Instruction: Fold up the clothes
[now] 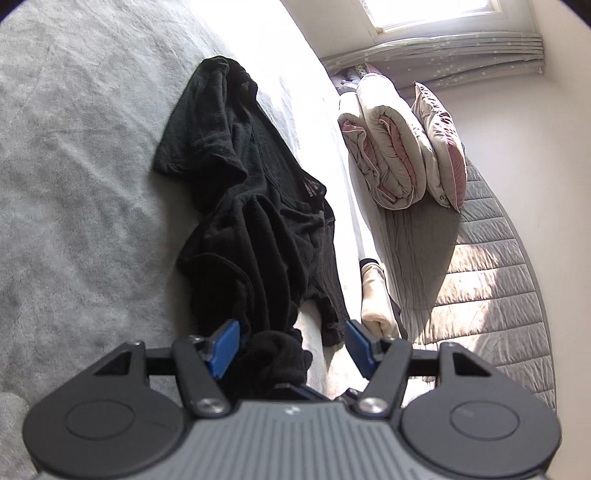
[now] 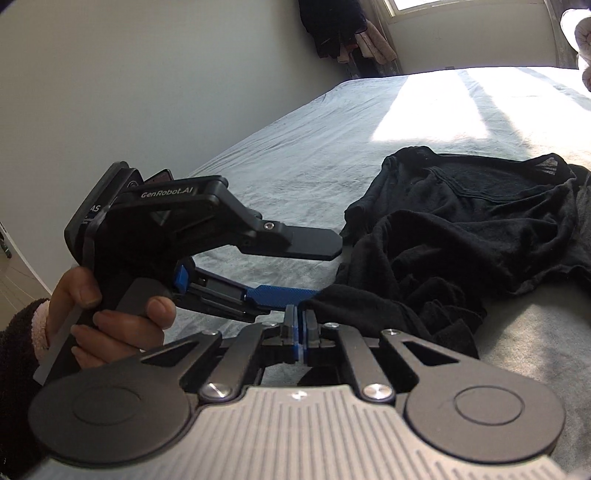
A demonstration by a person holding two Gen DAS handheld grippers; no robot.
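Observation:
A crumpled black garment (image 1: 251, 206) lies lengthwise on the grey bed cover (image 1: 74, 166). My left gripper (image 1: 291, 328) is open at its near end. A bunched, raised corner of the cloth sits between the blue pads (image 1: 225, 343), closer to the left one. In the right wrist view the garment (image 2: 461, 229) spreads to the right. There the right gripper (image 2: 300, 325) has its pads pressed together on the cloth's near corner. The left gripper (image 2: 327, 271), held by a hand (image 2: 110, 314), is seen side-on with jaws apart around that same corner.
A rolled beige-and-pink duvet (image 1: 384, 147) and a pillow (image 1: 439, 147) stand on a grey quilted mat (image 1: 480, 277) beside the bed. A window (image 1: 424, 11) throws sun across the bed cover (image 2: 461, 103). Dark clothes (image 2: 332, 26) hang at the far wall.

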